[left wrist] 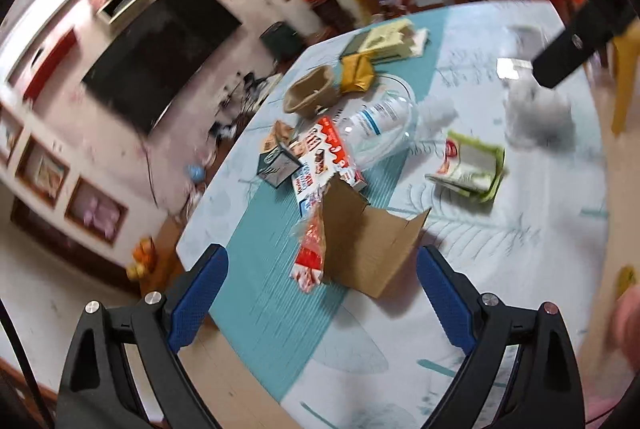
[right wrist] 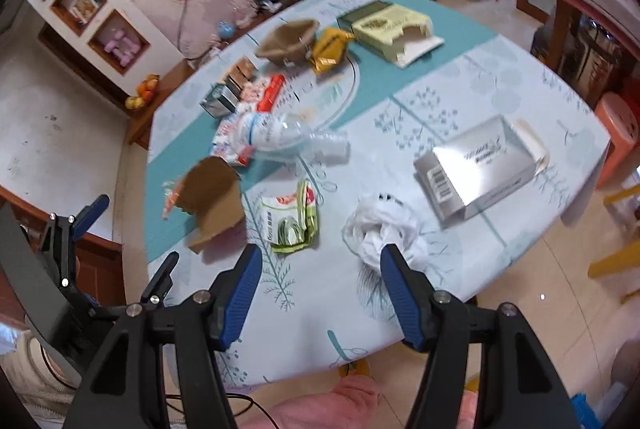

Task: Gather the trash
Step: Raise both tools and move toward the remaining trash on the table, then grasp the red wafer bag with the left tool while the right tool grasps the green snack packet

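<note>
Table (right wrist: pixel 460 101), tissue wad (right wrist: pixel 380 225) by R gripper (right wrist: pixel 320 285) (open)

Colours on the table (right wrist: pixel 460 269) — pale blue cloth, leaf and sprig print, teal band across it.

Around the clear bottle (right wrist: pixel 280 133) with its white-and-blue label: brown cardboard piece (right wrist: pixel 212 197) on the near side; red-and-white wrapper (left wrist: pixel 324 157) against it; green-and-white packet (right wrist: pixel 294 223) nearer still; white crumpled bag (right wrist: pixel 380 225) to the right; silver box (right wrist: pixel 480 169) beyond that; yellow wrapper (right wrist: pixel 330 47), tan paper bowl (right wrist: pixel 288 39) and cream-and-dark-green box (right wrist: pixel 384 25) on the far side. Gripper fingers (right wrist: pixel 240 289) blue-padded on black.
</note>
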The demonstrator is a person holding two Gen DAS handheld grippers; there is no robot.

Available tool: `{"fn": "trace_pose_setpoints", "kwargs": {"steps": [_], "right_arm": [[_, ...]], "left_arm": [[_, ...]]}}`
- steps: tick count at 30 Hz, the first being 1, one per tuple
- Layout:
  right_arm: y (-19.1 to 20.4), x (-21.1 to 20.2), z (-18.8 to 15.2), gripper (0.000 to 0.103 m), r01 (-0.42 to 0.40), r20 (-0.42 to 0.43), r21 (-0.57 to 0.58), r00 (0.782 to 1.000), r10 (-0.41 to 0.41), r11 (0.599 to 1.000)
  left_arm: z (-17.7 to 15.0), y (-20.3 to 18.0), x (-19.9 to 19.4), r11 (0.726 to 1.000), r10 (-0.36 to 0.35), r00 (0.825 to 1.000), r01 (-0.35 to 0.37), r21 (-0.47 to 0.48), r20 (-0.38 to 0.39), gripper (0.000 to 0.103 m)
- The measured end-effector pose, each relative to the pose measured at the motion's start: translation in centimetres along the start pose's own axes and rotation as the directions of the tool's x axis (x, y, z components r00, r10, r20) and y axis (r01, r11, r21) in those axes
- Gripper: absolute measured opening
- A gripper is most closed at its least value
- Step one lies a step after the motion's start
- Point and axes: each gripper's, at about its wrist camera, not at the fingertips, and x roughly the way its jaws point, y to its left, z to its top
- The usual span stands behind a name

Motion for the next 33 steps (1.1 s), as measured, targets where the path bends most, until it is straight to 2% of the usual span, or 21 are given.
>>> {"fn": "trace_pose_setpoints", "kwargs": {"steps": [7, 13, 17, 21, 24, 25, 26, 27, 28, 29, 30, 31, 32, 33], "right_arm": [[0.2, 2.3, 0.9, 0.062, 0.025, 0.008, 0.041, 1.0, -0.025, 0.999], [1.1, 3.8, 2.3, 0.062, 0.053, 0.02, -0.003, 0.998, -0.053, 0.999], [1.6, 4.7, 2.9, 0.062, 0.044, 0.013, -0.023, 0.999, -0.044, 0.999], [2.7, 5.6, 3.1, 0.062, 0.051, -0.008, -0.082, 0.999, -0.051, 0.995], [3.6, 6.1, 2.9, 0.062, 0.034, -0.023, -0.123, 0.999, -0.037, 0.992], [3.9, 6.2, 2.8, 0.062, 0.032, -0.027, -0.135, 0.999, -0.036, 0.99], [4.2, 6.5, 2.7, 0.062, 0.029, -0.036, -0.147, 0.999, -0.034, 0.989], [4.4, 6.8, 2.6, 0.062, 0.025, -0.046, -0.154, 0.998, -0.032, 0.988], [4.6, 7.2, 2.5, 0.062, 0.023, -0.06, -0.16, 0.998, -0.033, 0.987], [4.7, 7.6, 2.4, 0.062, 0.022, -0.073, -0.161, 0.997, -0.034, 0.987], [4.6, 7.8, 2.4, 0.062, 0.019, -0.083, -0.161, 0.996, -0.032, 0.987], [4.6, 8.2, 2.3, 0.062, 0.015, -0.093, -0.162, 0.995, -0.031, 0.987], [4.7, 8.5, 2.2, 0.062, 0.018, -0.1, -0.165, 0.994, -0.035, 0.986], [4.7, 8.8, 2.2, 0.062, 0.024, -0.103, -0.169, 0.994, -0.042, 0.985]], "left_arm": [[-0.2, 0.5, 4.4, 0.996, -0.093, 0.995, 0.093, -0.006, -0.041, 0.094], [0.8, 1.2, 7.5, 0.978, -0.207, 0.976, 0.206, -0.026, -0.073, 0.094], [1.3, 1.5, 9.4, 0.955, -0.296, 0.947, 0.292, -0.055, -0.121, 0.094], [1.4, 2.3, 11.2, 0.927, -0.368, 0.915, 0.347, -0.142, -0.166, 0.094], [0.9, 3.7, 12.2, 0.88, -0.443, 0.876, 0.384, -0.279, -0.192, 0.094], [0.6, 4.2, 12.5, 0.859, -0.467, 0.862, 0.39, -0.332, -0.196, 0.089], [0.3, 4.8, 12.9, 0.831, -0.498, 0.846, 0.401, -0.386, -0.192, 0.08], [-0.2, 5.4, 13.2, 0.794, -0.533, 0.825, 0.41, -0.449, -0.187, 0.075], [-0.5, 6.0, 13.4, 0.767, -0.552, 0.814, 0.41, -0.494, -0.18, 0.066], [-0.9, 6.6, 13.5, 0.742, -0.563, 0.81, 0.406, -0.534, -0.165, 0.06], [-1.3, 7.4, 13.6, 0.704, -0.58, 0.801, 0.402, -0.585, -0.148, 0.055], [-1.6, 7.8, 13.7, 0.682, -0.592, 0.794, 0.401, -0.612, -0.139, 0.045], [-2.1, 8.5, 13.8, 0.641, -0.611, 0.782, 0.399, -0.656, -0.121, 0.042], [-2.4, 9.0, 13.9, 0.612, -0.621, 0.776, 0.394, -0.686, -0.109, 0.04]]}}
